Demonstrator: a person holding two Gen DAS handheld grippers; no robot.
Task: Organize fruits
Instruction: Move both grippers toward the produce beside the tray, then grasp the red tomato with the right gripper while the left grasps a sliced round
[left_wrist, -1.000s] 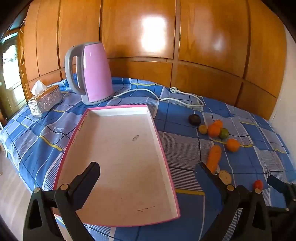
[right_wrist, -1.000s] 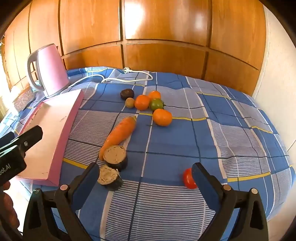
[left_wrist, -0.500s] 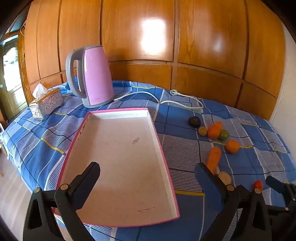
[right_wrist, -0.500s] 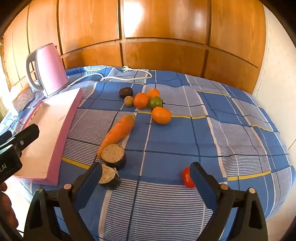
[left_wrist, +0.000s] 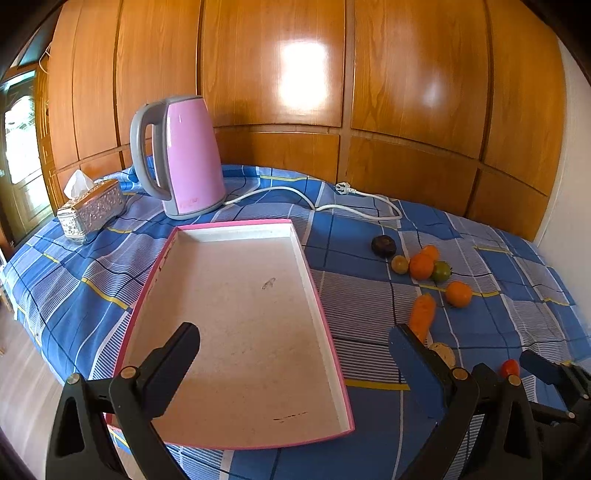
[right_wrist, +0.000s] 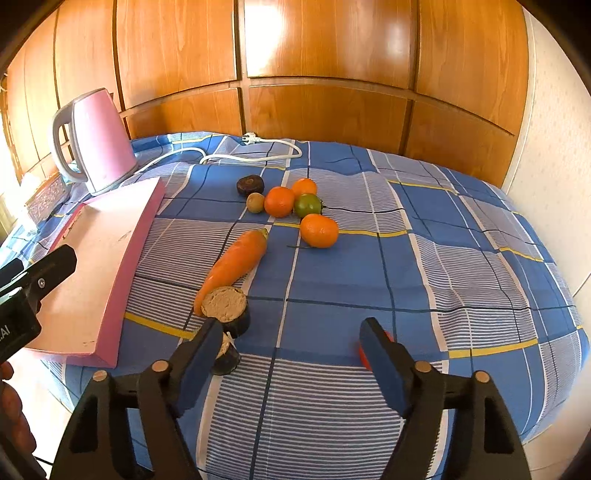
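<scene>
A pink-rimmed empty tray (left_wrist: 317, 295) lies on the blue checked cloth; it also shows at the left of the right wrist view (right_wrist: 144, 221). To its right lie a carrot (right_wrist: 236, 266), several oranges (right_wrist: 319, 230), a green fruit (right_wrist: 307, 205), a small yellow fruit (right_wrist: 255, 202), a dark round fruit (right_wrist: 250, 184), two cut dark pieces (right_wrist: 225, 306) and a small red tomato (right_wrist: 365, 356). My left gripper (left_wrist: 295, 347) is open over the tray's near end. My right gripper (right_wrist: 291, 343) is open and empty, low over the cloth between the cut pieces and the tomato.
A pink kettle (left_wrist: 188, 158) stands behind the tray, its white cord (left_wrist: 332, 205) trailing right across the cloth. A silver tissue box (left_wrist: 90, 210) sits at the far left. Wooden panelling backs the table; a white wall is at the right.
My right gripper has moved forward and down toward the cut pieces and tomato. My left gripper has tilted up slightly; the tray and fruits have not moved.
</scene>
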